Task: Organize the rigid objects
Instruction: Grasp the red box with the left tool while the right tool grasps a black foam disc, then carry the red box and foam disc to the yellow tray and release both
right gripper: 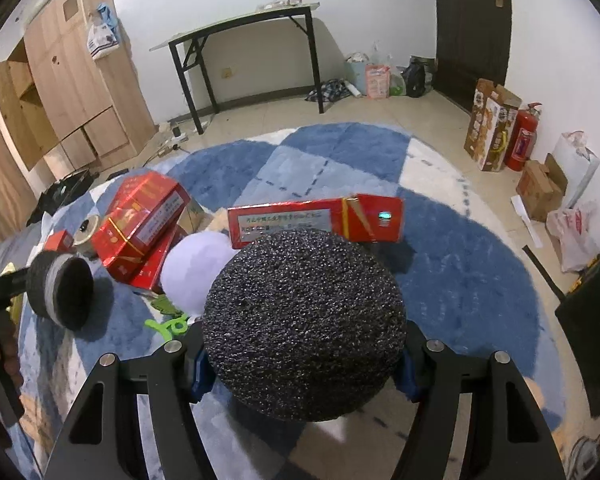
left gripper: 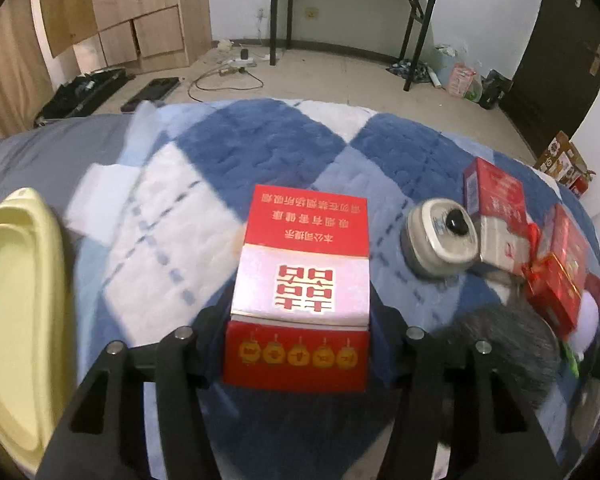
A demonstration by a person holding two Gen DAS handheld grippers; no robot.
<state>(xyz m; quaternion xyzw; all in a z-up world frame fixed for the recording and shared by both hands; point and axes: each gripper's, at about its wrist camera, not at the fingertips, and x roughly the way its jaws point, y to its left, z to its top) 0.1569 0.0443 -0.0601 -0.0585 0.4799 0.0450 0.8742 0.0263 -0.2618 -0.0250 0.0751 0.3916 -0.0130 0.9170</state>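
Observation:
A red and silver cigarette box (left gripper: pixel 300 292) lies flat on the blue checked blanket (left gripper: pixel 236 148). My left gripper (left gripper: pixel 300 320) is shut on it, a black finger against each long side. In the right wrist view a coarse black foam disc (right gripper: pixel 304 320) fills the middle, and my right gripper (right gripper: pixel 304 354) is shut on it with the blue pads (right gripper: pixel 198 372) pressed to its sides. Behind the disc stands a long red carton (right gripper: pixel 316 220).
A round tin (left gripper: pixel 440 236) and stacked red boxes (right gripper: pixel 140 220) sit right of the cigarette box. A white ball (right gripper: pixel 196 268), a green plastic piece (right gripper: pixel 168 326) and a second black disc (right gripper: pixel 60 280) lie nearby. A yellow tray (left gripper: pixel 16 320) is at the left edge.

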